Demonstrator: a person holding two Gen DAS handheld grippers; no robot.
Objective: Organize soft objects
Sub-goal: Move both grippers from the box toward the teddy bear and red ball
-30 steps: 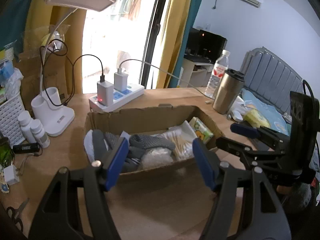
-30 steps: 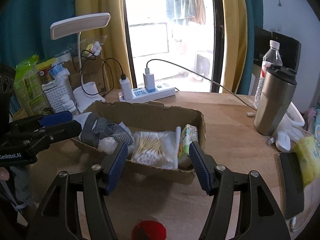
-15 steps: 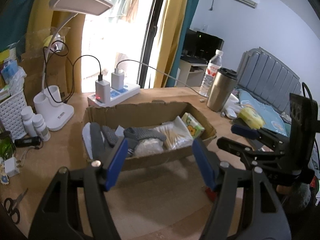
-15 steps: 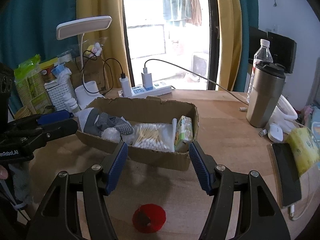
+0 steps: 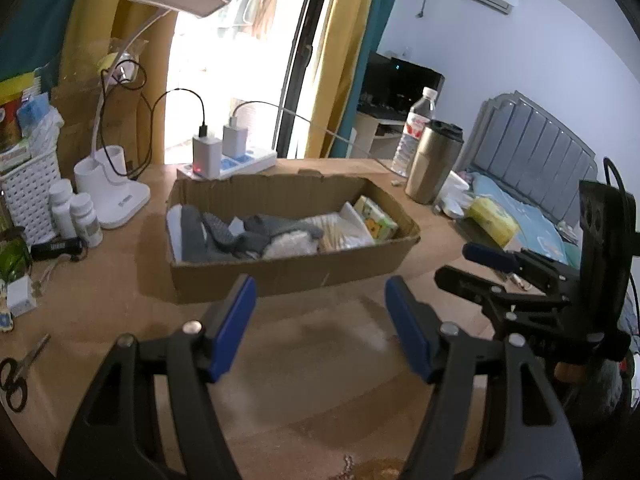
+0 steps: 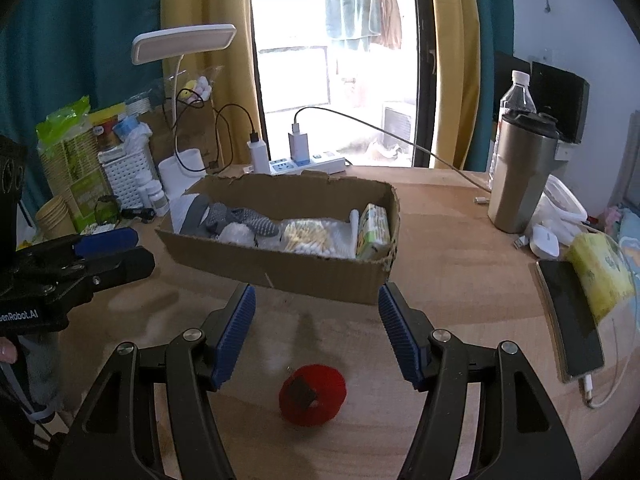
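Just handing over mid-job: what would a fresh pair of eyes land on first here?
The cardboard box at the table's centre, packed with grey socks, cotton swabs and a tissue pack. Then the red object lying alone on the wood between the open right gripper fingers, and the steel tumbler far right.

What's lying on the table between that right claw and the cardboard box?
Only bare wood. In the right wrist view, the stretch from the right claw to the box is empty; the red thing lies nearer the camera.

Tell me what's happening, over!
Left tool and right tool both open, empty. Grey socks lie in brown cardboard box. Round red object on wooden table below right tool.
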